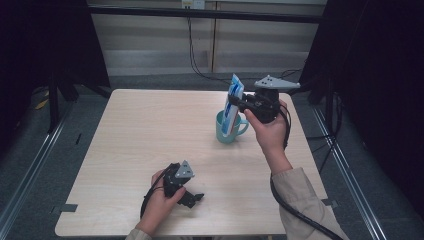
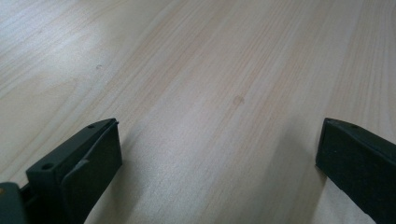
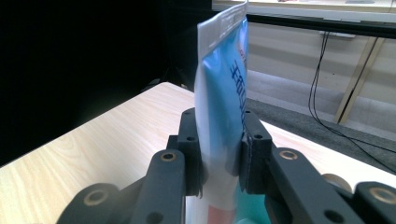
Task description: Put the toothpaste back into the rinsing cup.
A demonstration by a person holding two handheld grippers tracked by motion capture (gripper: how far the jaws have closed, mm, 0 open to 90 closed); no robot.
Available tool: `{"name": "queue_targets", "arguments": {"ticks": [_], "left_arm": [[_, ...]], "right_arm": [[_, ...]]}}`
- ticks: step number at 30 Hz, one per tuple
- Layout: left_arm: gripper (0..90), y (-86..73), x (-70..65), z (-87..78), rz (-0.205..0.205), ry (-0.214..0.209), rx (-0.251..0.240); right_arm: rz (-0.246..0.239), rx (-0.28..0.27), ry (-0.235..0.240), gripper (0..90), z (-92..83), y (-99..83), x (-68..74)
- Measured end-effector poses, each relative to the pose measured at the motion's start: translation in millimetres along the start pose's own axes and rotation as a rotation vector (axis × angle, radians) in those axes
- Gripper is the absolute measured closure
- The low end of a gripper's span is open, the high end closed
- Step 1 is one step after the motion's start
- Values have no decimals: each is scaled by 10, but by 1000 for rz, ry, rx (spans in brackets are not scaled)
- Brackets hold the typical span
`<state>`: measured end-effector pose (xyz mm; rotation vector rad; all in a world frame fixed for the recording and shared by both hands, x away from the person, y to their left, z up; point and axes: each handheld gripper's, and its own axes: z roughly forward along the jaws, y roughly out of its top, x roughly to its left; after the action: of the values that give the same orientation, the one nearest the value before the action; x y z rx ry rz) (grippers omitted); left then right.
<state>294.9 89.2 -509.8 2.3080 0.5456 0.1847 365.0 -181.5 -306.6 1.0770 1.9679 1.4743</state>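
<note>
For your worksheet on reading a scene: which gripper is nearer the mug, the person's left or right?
Right. The right gripper sits just above the mug, clamped on a blue pouch standing in it. The left gripper rests open at the table's near edge, well away.

On the bench [image 1: 150,130], a mug [image 1: 228,131] stands toward three o'clock of centre. A toothpaste tube [image 1: 232,102] stands upright in the mug, with the right tongs [image 1: 239,102] clamped on it from three o'clock. The left tongs [image 1: 192,197] rest near the six o'clock edge, well apart from the mug.
</note>
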Motion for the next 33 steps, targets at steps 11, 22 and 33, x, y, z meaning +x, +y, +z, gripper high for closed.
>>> {"name": "queue_targets", "arguments": {"ticks": [11,22,33], "left_arm": [[0,0,-1,-1,1,2,0],[1,0,-4,-4,1,4,1],[1,0,-3,-5,3,4,3]], "right_arm": [[12,-5,-36,740,98,75,-70],[11,-3,-63,740,217,67,-133],[28,-18,-106,740,278,81,-252]]}}
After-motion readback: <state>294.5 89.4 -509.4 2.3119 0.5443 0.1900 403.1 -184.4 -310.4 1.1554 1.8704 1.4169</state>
